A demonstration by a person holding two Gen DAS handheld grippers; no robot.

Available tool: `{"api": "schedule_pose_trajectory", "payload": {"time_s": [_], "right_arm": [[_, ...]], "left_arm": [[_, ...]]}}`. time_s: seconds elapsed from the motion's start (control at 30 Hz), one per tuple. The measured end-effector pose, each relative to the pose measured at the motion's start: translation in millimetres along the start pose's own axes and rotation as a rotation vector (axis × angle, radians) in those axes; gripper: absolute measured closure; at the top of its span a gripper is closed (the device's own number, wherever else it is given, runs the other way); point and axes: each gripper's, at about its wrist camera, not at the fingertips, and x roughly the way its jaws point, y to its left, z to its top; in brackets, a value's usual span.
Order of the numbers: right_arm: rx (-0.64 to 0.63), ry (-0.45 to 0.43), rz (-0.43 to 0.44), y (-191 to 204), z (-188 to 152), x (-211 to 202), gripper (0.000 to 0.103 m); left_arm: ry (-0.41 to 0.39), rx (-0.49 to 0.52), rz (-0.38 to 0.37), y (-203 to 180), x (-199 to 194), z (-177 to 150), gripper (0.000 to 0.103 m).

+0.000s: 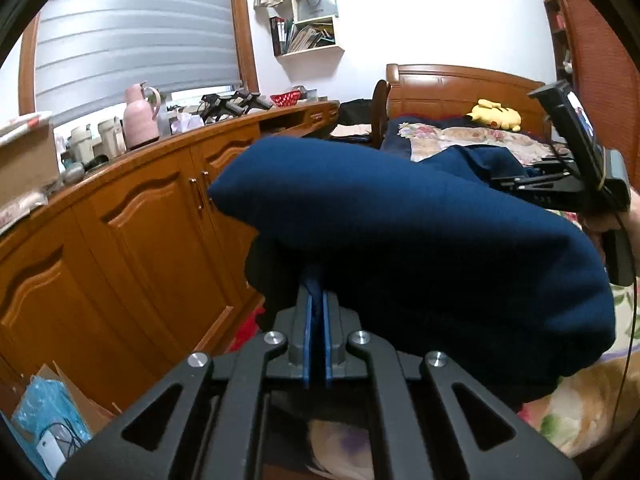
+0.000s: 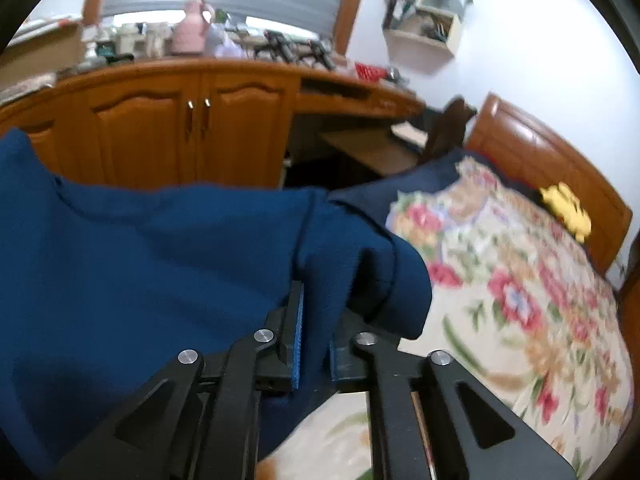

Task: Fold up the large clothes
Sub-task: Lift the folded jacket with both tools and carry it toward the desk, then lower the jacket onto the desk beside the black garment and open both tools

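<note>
A large dark blue garment (image 1: 400, 232) hangs in a bulging fold above the floral bedspread (image 1: 576, 408). My left gripper (image 1: 316, 280) is shut on its near edge, and the cloth drapes over the fingertips and hides them. In the right wrist view the same garment (image 2: 160, 264) stretches off to the left. My right gripper (image 2: 316, 304) stands slightly open, with a fold of the cloth hanging loosely between its blue pads (image 2: 297, 344). The left wrist view also shows the right gripper's body and the hand holding it (image 1: 600, 222) at the far right, behind the garment.
The floral bedspread (image 2: 520, 300) lies to the right, with a wooden headboard (image 2: 552, 160) and a yellow plush toy (image 2: 568, 208). Wooden cabinets (image 1: 140, 240) with a cluttered top and a pink jug (image 1: 140, 116) run along the left. A cardboard box with a blue bag (image 1: 52, 412) is on the floor.
</note>
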Motion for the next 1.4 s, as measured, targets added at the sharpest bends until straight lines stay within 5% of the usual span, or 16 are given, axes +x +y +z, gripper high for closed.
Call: {"api": "schedule_pose_trajectory", "payload": {"time_s": [0.13, 0.27, 0.37, 0.77, 1.2, 1.4], "right_arm": [[0.047, -0.031, 0.032, -16.1, -6.3, -30.4, 0.048], [0.066, -0.082, 0.065, -25.8, -17.6, -69.1, 0.037], [0.080, -0.101, 0.094, -29.2, -29.7, -90.8, 0.033], [0.092, -0.110, 0.144, -33.0, -83.4, -136.3, 0.025], [0.089, -0.152, 0.155, -37.7, -109.9, -171.8, 0.023], [0.116, -0.151, 0.155, -45.2, -130.4, -183.2, 0.022]], "left_arm": [[-0.002, 0.002, 0.011, -4.1, -17.8, 3.9, 0.097], [-0.035, 0.007, 0.003, -8.5, -42.0, 14.7, 0.086], [-0.067, 0.020, -0.008, -21.4, -61.8, 27.2, 0.073], [-0.049, 0.054, -0.039, -64.3, -44.4, 76.0, 0.066], [0.091, 0.020, -0.028, -64.9, -3.1, 45.5, 0.064], [0.070, 0.018, -0.024, -70.8, -12.9, 43.5, 0.063]]}}
